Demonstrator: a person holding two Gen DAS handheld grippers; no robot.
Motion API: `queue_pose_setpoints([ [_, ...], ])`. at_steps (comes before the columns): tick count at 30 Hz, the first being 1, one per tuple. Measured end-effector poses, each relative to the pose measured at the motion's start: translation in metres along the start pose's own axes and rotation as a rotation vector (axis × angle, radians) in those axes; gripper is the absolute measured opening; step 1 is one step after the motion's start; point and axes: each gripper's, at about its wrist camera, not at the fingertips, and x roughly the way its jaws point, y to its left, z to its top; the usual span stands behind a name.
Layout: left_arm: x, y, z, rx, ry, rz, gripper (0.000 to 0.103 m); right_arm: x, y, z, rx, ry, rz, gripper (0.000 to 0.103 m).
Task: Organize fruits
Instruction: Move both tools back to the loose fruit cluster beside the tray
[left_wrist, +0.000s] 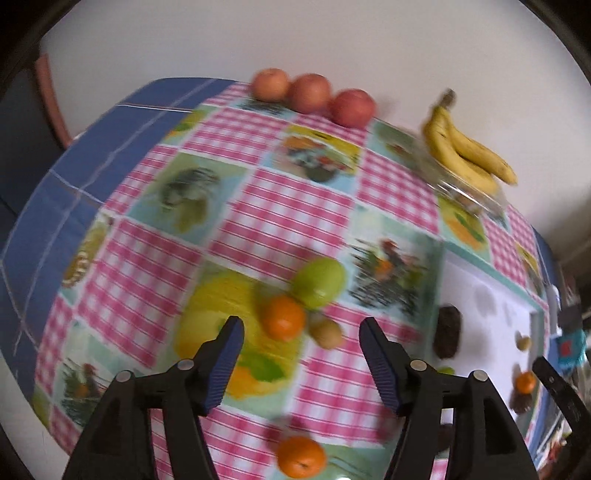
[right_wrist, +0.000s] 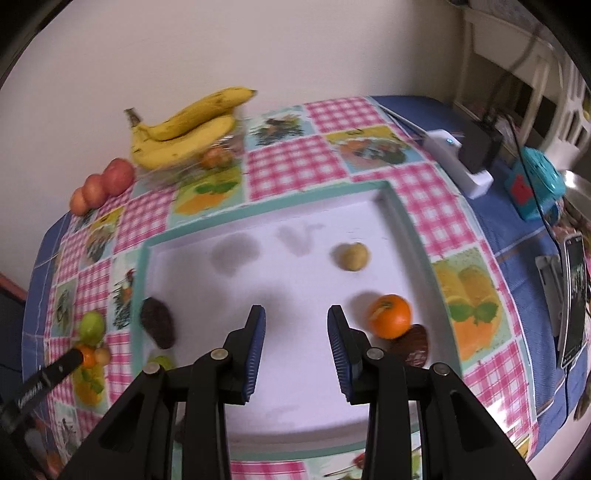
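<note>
Orange mandarin (right_wrist: 390, 316) in white tray (right_wrist: 295, 295); tools empty.

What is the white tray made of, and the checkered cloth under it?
The tray looks like cardboard or foam board: matte white floor, thin teal rim, though that is uncertain. The tablecloth seems wipeable plastic-coated cloth, with smooth printed pink checks and fruit pictures and a faint sheen.
</note>
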Motion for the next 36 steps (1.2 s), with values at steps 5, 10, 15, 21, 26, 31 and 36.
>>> queue_pose_setpoints([
  [5,0.002,0.029,0.009,-0.024,-0.020,0.058,0.070,-0.003,0.029,-0.003,-0.041,0.000,0.030,0.045],
  [10,0.004,0.052,0.014,-0.060,-0.028,0.102,0.078,-0.002,0.063,-0.008,-0.091,0.011,0.066,0.046],
  [15,0.006,0.066,0.016,-0.088,-0.032,0.131,0.094,-0.002,0.088,-0.013,-0.136,0.017,0.076,0.057],
  [21,0.008,0.069,0.014,-0.097,-0.041,0.171,0.103,0.000,0.105,-0.018,-0.184,0.026,0.070,0.079],
  [26,0.007,0.064,0.013,-0.073,-0.059,0.197,0.103,0.001,0.106,-0.019,-0.205,0.017,0.043,0.080],
  [31,0.006,0.059,0.011,-0.036,-0.082,0.200,0.103,0.000,0.102,-0.018,-0.195,-0.007,0.025,0.085],
  [36,-0.003,0.057,0.009,-0.024,-0.134,0.179,0.103,0.001,0.098,-0.016,-0.165,-0.018,0.046,0.102],
])
